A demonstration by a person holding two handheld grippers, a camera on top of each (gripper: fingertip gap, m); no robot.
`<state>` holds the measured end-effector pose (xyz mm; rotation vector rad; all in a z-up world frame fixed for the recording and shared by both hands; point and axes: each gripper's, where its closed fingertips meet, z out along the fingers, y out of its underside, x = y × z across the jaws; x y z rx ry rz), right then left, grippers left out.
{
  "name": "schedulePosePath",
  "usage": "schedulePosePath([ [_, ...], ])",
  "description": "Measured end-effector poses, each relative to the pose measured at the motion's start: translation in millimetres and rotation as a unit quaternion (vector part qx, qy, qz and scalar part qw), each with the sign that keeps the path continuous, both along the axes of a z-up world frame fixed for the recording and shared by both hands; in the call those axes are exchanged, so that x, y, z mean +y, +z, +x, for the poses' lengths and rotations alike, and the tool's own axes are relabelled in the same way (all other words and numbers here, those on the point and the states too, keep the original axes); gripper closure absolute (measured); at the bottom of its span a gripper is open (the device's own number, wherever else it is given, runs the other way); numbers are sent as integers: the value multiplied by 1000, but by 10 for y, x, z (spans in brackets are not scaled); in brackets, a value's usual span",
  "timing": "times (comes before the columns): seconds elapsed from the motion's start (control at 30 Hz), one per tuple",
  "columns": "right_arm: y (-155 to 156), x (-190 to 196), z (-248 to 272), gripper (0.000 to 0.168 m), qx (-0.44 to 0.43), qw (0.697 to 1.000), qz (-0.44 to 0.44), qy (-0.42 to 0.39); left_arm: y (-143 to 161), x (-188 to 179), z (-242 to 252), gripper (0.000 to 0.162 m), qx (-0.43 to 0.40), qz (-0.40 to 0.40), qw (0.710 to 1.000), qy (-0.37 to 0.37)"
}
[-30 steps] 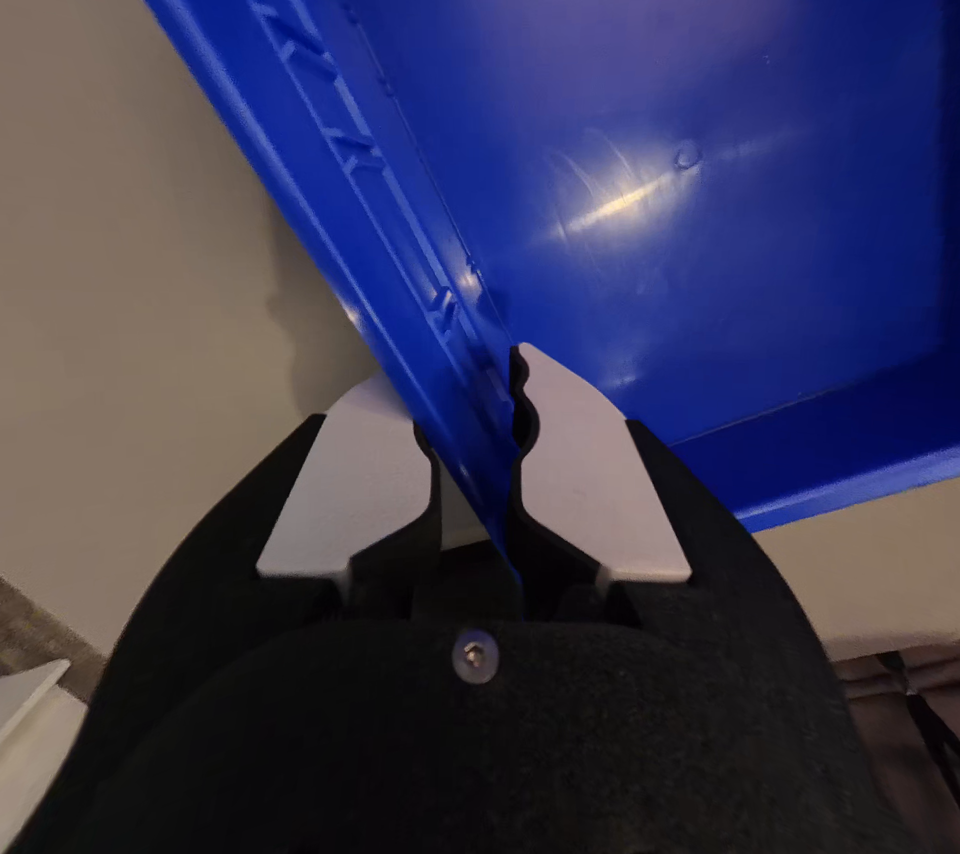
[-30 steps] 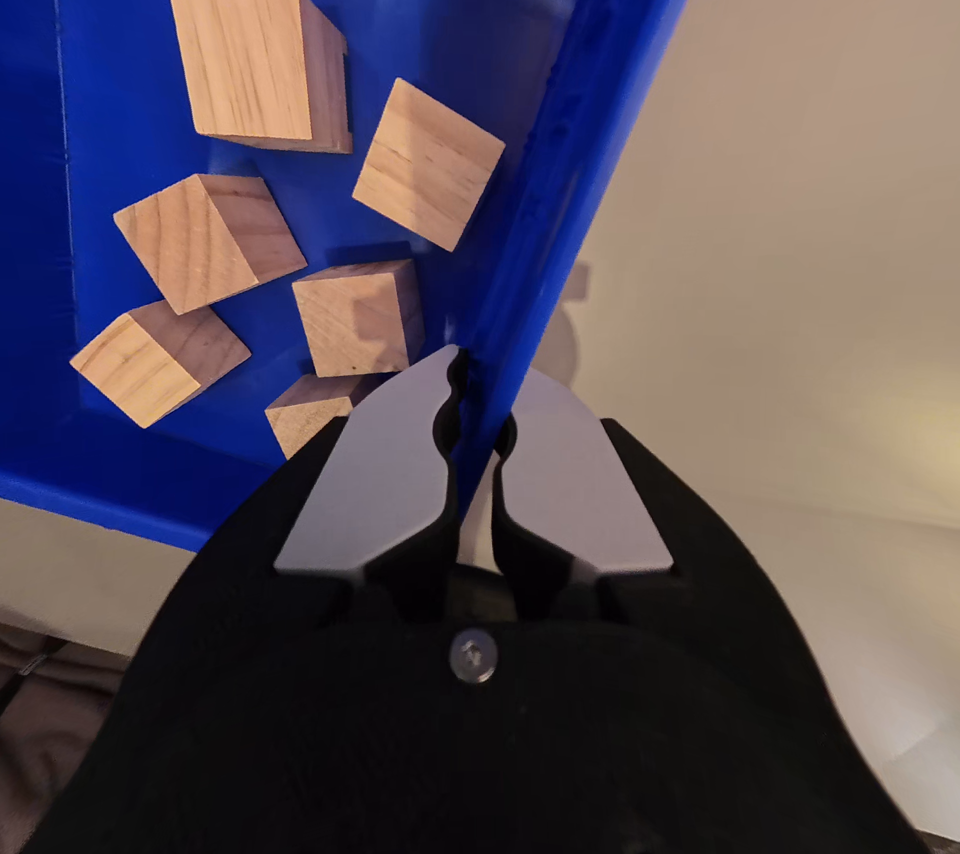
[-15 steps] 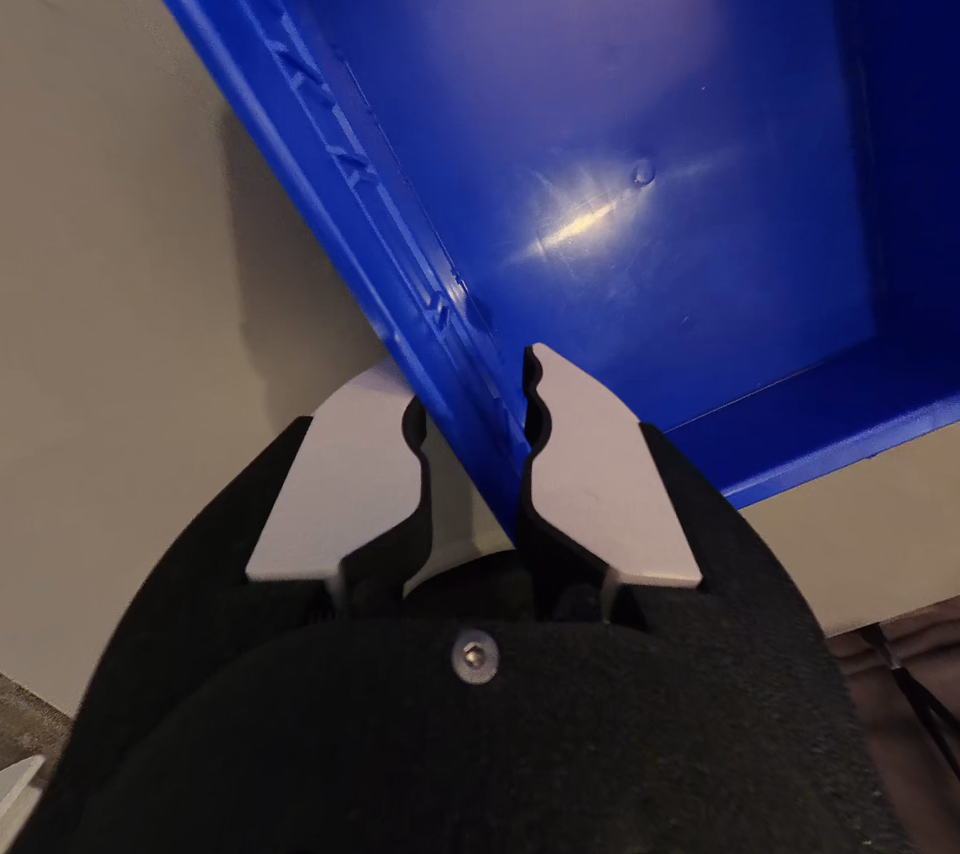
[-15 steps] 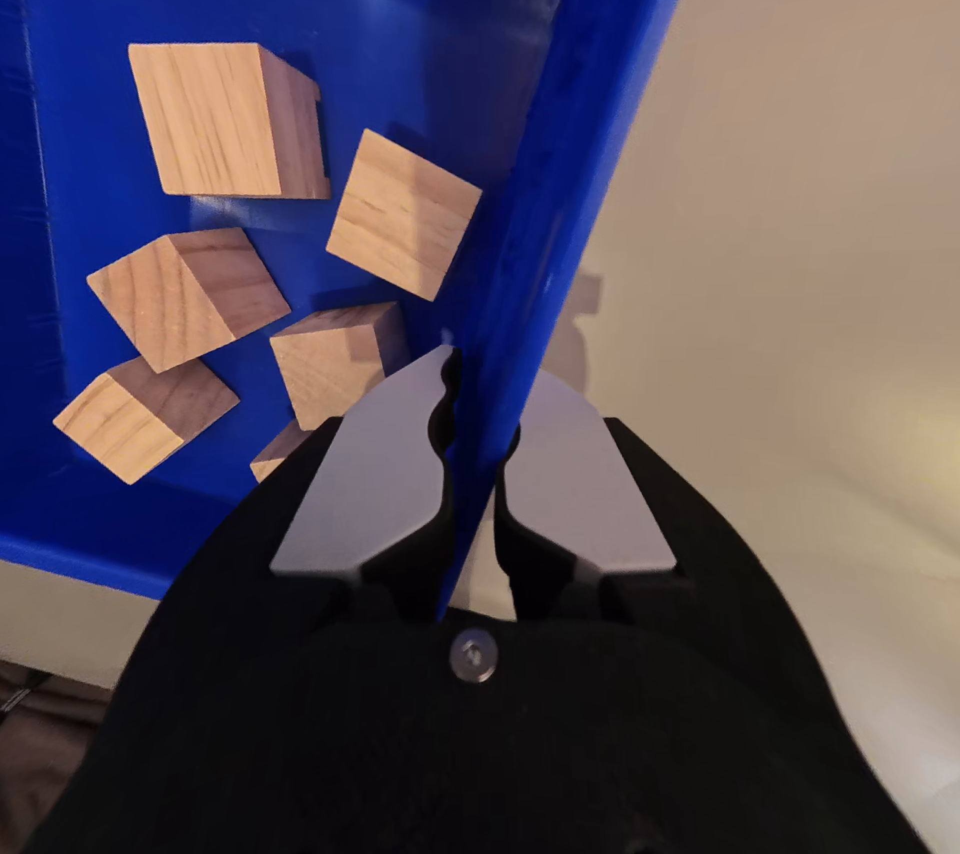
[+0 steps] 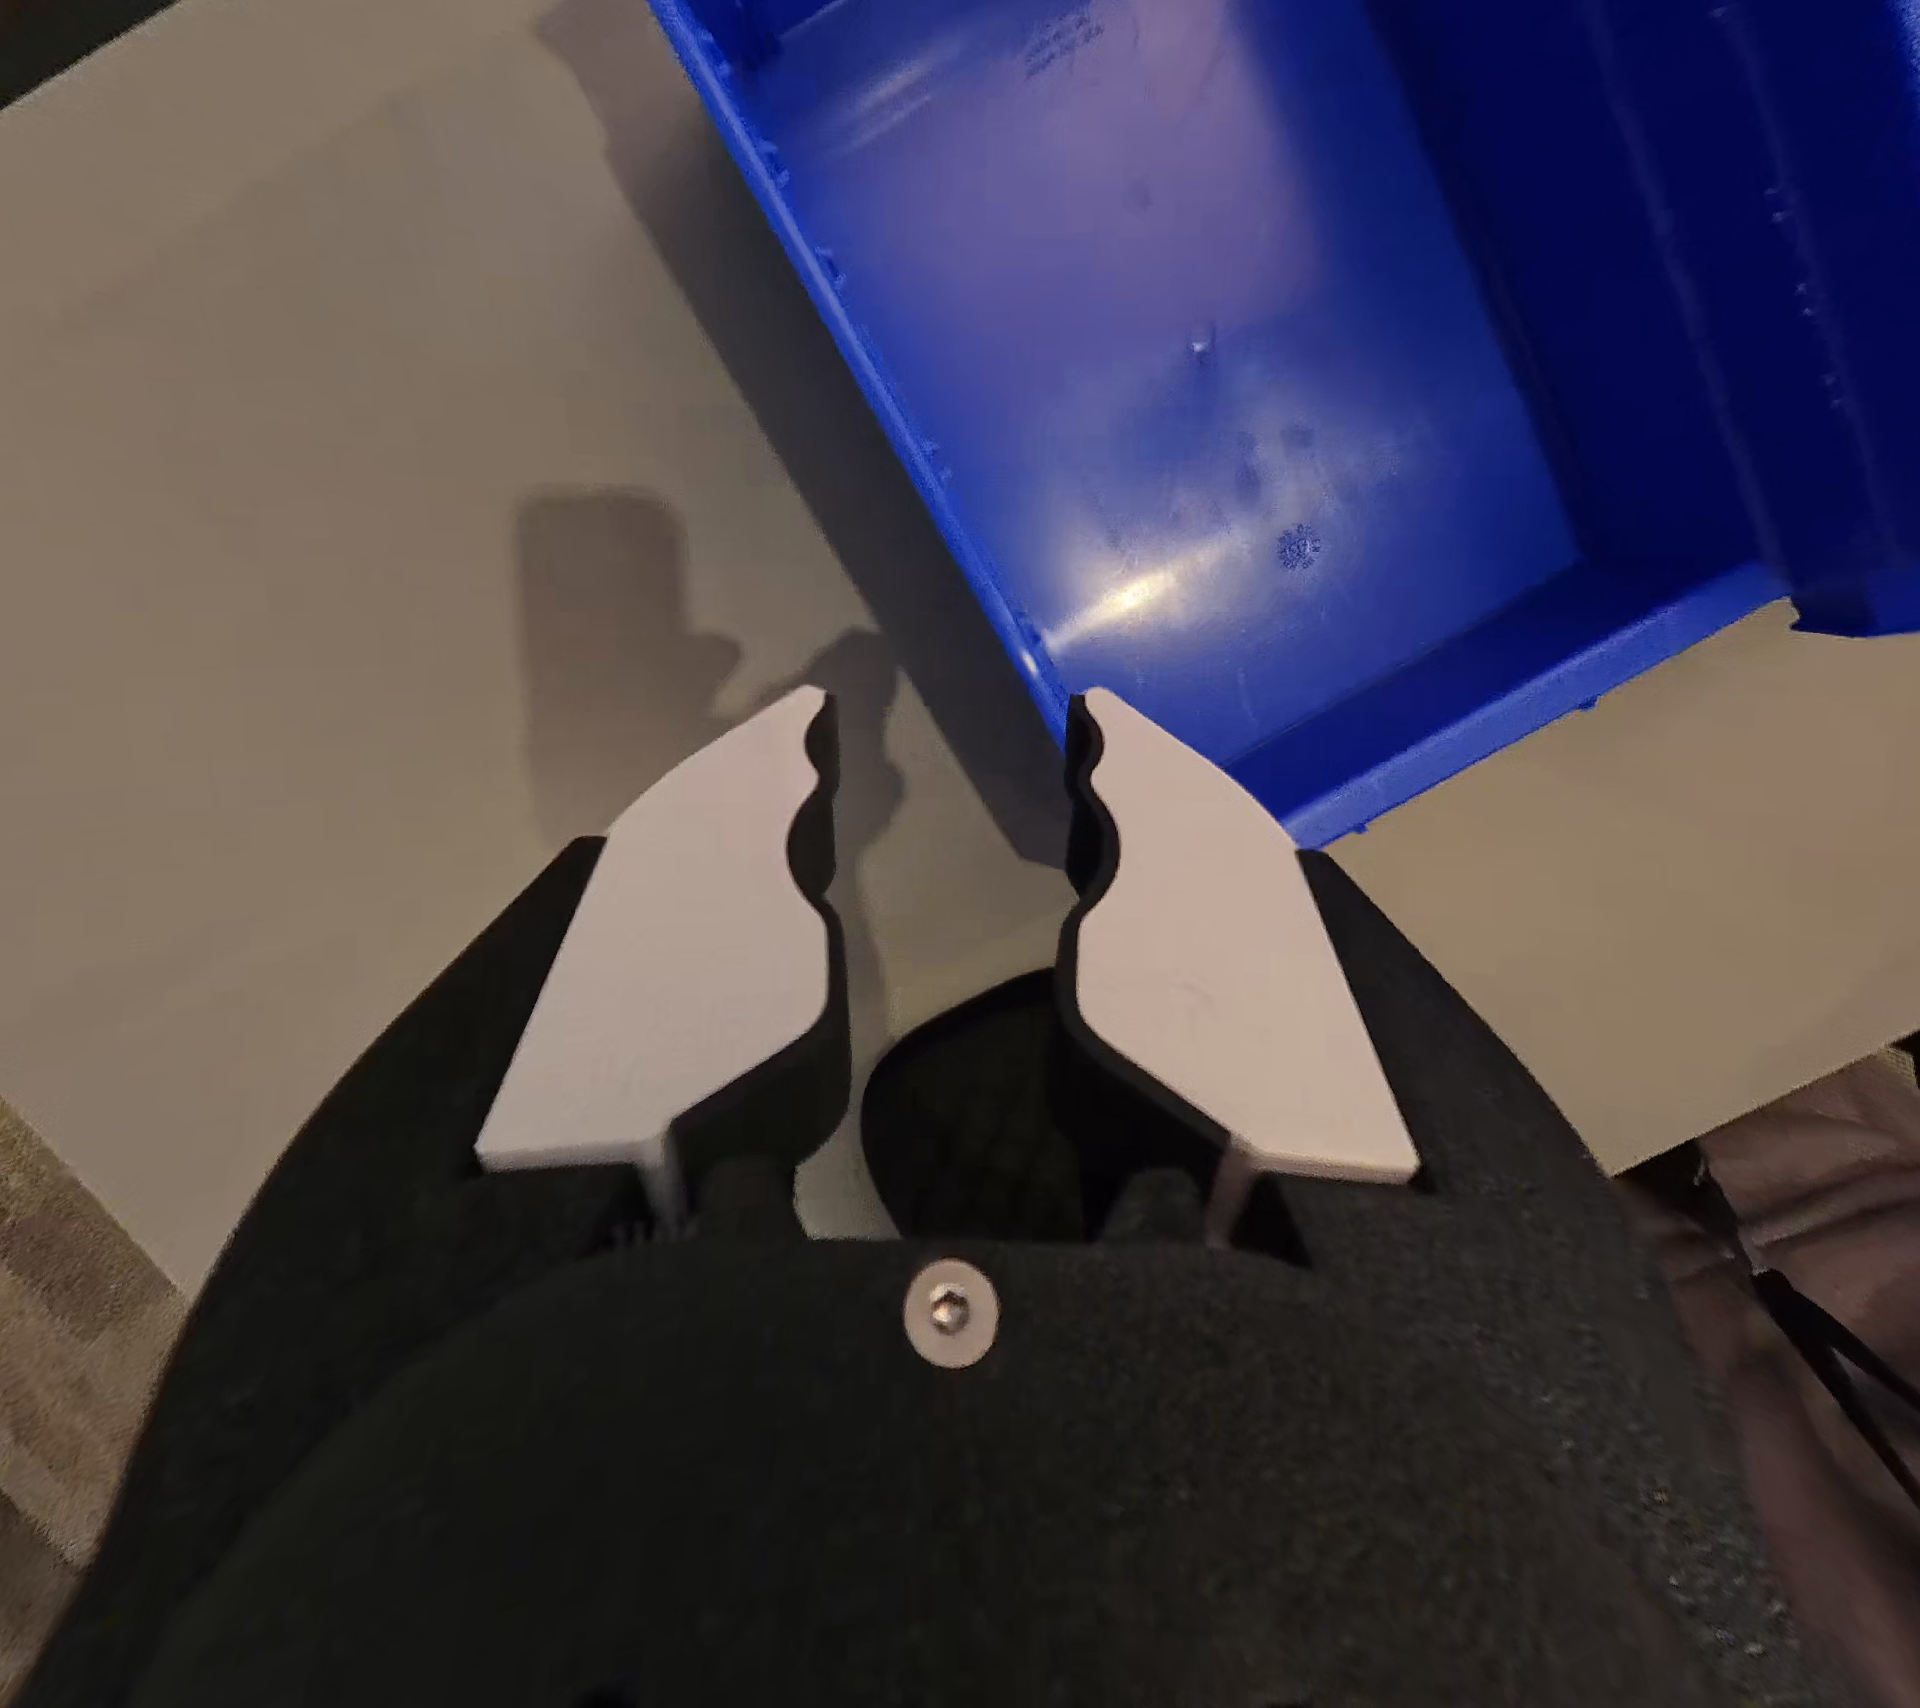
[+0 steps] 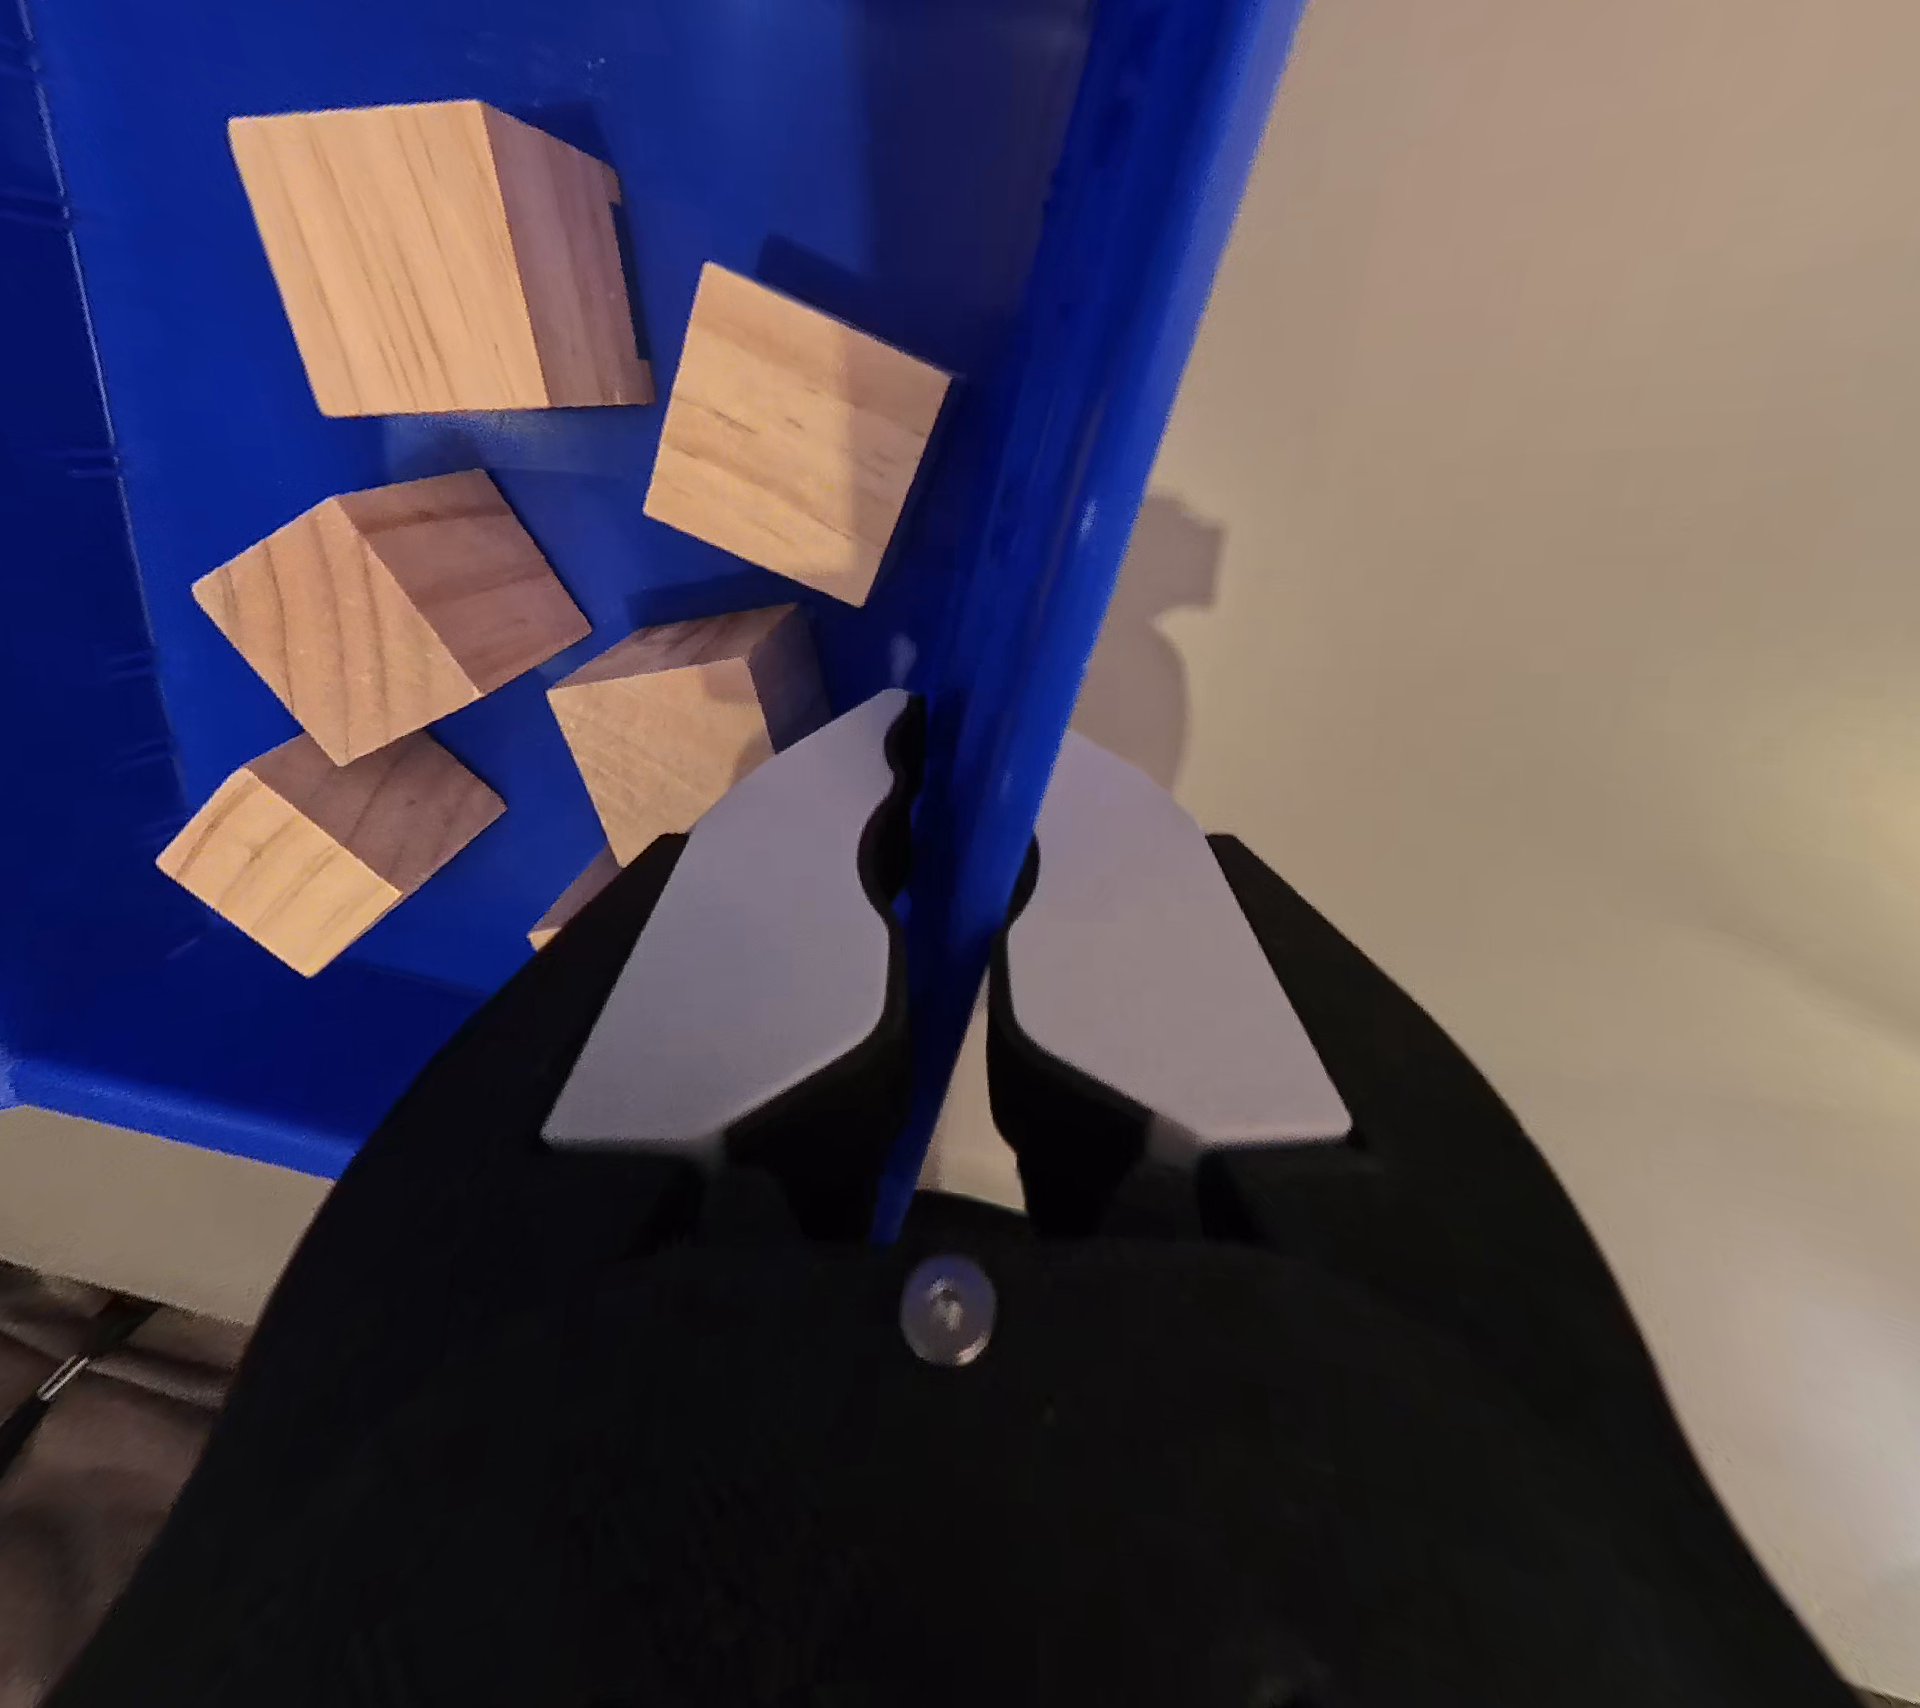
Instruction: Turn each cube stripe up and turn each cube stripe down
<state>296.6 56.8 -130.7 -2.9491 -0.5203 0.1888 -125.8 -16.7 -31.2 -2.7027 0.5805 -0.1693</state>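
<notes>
A blue plastic bin (image 5: 1143, 256) sits on a beige table. In the right wrist view it holds several plain wooden cubes: a large one (image 6: 426, 256), one by the wall (image 6: 795, 432), others (image 6: 384, 609), and one partly hidden behind my finger (image 6: 665, 733). No stripe shows on any visible face. My right gripper (image 6: 977, 723) is shut on the bin's right wall (image 6: 1101, 308), one finger inside and one outside. My left gripper (image 5: 948, 702) is open and empty, just off the bin's near left corner. The bin part in the left wrist view is empty.
The beige table top (image 5: 312, 411) spreads left of the bin and also right of it (image 6: 1558, 515). The table's near edge runs close behind both grippers, with carpet (image 5: 62, 1243) and dark fabric (image 5: 1818, 1243) below it.
My left gripper has opened, let go of the bin's left wall and drawn back from it. My right gripper stays clamped on the right wall; the cubes have shifted slightly in view.
</notes>
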Motion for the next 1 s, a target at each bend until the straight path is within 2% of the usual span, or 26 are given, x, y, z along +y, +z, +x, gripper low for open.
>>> schedulePosePath([
  [0.13, -3, -21, -3, 158, 1, 1000, -25, -6, 186, -9, -213, 124, -32, 29, 999, 18],
  [0.2, -3, -21, -3, 159, 6, 999, -35, -23, 271, -6, -393, 127, -53, 43, 997, 44],
  [0.4, 2, -34, 50, 159, 34, 998, -47, -3, 533, -1, -1025, 131, -103, 112, 980, 129],
  [0.63, 92, -144, 406, 161, 45, 996, -65, -32, 840, -88, -1363, 134, -159, 188, 957, 153],
  [0.83, 420, -221, 654, 160, 3, 998, -55, -36, 900, -184, -1376, 134, -186, 191, 952, 146],
  [1.0, 897, -232, 582, 160, 0, 998, -53, -27, 1044, -236, -1387, 134, -194, 221, 945, 145],
])
